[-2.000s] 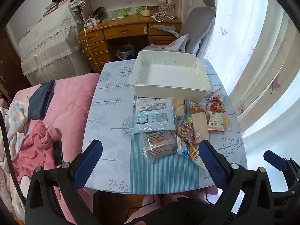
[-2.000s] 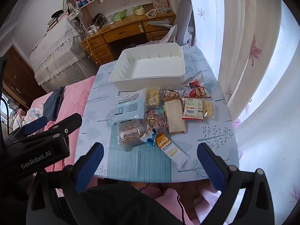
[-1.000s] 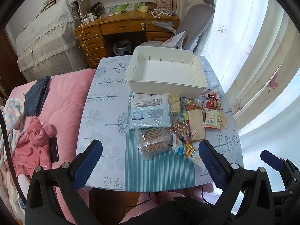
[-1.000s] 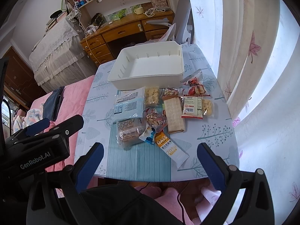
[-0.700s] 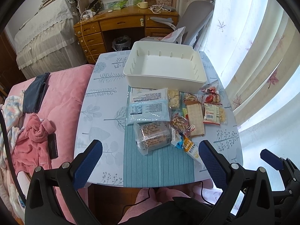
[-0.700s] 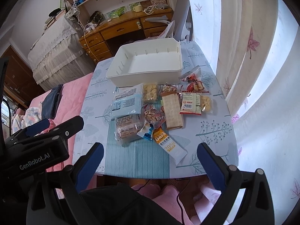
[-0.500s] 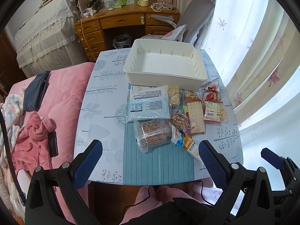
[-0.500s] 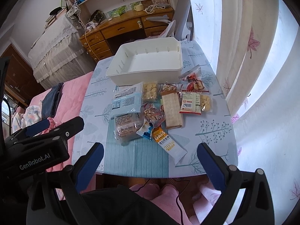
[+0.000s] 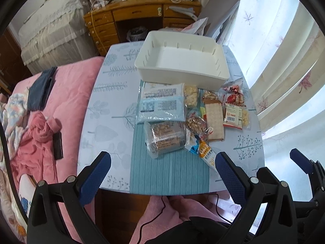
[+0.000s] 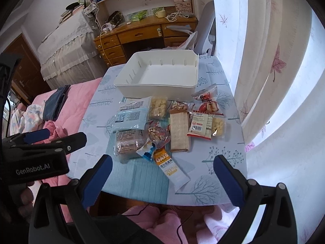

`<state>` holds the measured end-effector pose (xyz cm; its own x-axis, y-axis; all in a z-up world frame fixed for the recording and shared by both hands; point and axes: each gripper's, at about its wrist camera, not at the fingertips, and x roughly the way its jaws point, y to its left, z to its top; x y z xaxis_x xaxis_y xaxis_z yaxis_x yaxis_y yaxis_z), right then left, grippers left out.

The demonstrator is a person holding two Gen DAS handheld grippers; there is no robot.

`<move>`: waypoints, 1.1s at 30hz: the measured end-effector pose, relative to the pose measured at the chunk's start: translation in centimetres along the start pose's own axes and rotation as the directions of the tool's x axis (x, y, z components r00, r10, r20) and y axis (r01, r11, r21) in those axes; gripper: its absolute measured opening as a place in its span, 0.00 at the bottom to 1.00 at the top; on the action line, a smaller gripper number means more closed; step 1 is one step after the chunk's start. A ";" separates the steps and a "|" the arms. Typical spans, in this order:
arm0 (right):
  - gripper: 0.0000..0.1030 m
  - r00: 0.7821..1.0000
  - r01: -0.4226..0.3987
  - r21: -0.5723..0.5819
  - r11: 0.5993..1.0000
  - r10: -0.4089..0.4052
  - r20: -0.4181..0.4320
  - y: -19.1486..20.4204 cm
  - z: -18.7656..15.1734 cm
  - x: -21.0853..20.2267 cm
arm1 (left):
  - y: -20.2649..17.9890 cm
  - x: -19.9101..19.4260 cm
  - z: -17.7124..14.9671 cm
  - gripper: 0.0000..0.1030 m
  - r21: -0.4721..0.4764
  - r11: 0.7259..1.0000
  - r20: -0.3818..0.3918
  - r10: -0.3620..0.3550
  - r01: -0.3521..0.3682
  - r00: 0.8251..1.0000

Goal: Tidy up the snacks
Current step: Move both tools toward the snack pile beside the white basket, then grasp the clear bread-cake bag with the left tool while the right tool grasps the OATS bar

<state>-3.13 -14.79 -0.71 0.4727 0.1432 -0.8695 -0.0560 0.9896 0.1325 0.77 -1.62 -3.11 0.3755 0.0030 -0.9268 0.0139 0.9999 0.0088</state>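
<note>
Hovering with both tools, left point(image 9: 162, 169) and right point(image 10: 162, 169), gaping empty; empty white plastic bin point(image 10: 162, 74) awaits first pick: orange oat bar packet point(image 10: 171, 167) nearest.

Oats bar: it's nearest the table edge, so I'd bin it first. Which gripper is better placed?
Probably the right gripper: the oats bar lies between its open fingers, while it sits by the left gripper's right finger.

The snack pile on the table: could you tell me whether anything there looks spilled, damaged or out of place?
Nothing looks spilled or torn. The packets lie loose and overlapping in front of the empty white bin, and the orange oat bar sits askew, nearest the table's near edge.
</note>
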 end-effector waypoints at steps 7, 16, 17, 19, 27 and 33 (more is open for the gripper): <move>0.97 1.000 0.011 -0.078 0.997 -0.012 -0.019 -1.7 -0.6 2.6 | -0.5 3.5 -0.6 0.99 -0.032 0.998 -0.110 0.043 -0.047 0.993; 0.97 0.993 0.007 -0.143 0.990 -0.024 -0.116 -2.8 -2.8 6.9 | -0.1 9.4 -0.6 0.99 -0.074 0.994 -0.242 0.066 -0.086 0.968; 0.97 0.991 0.006 -0.144 0.990 -0.025 -0.130 -2.8 -3.1 7.4 | -0.2 10.2 -0.5 0.99 -0.075 0.993 -0.257 0.067 -0.089 0.964; 0.97 0.988 0.001 -0.141 0.990 -0.023 -0.155 -3.0 -3.4 8.3 | -0.4 11.3 -0.3 0.99 -0.076 0.994 -0.276 0.061 -0.085 0.959; 0.97 0.979 -0.005 -0.167 0.986 -0.029 -0.201 -2.4 -4.3 11.4 | -1.0 15.9 0.9 0.99 -0.058 0.995 -0.326 0.053 -0.075 0.944; 0.92 0.967 -0.006 -0.184 0.983 -0.040 -0.250 -1.6 -4.6 14.1 | -0.8 19.5 1.9 0.99 -0.064 0.997 -0.359 0.018 -0.044 0.933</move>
<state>-0.44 -14.33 -15.43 0.2394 0.1020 -0.9655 -0.2195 0.9744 0.0485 9.85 -2.43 -20.44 0.0183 0.0270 -0.9995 -0.0620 0.9977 0.0258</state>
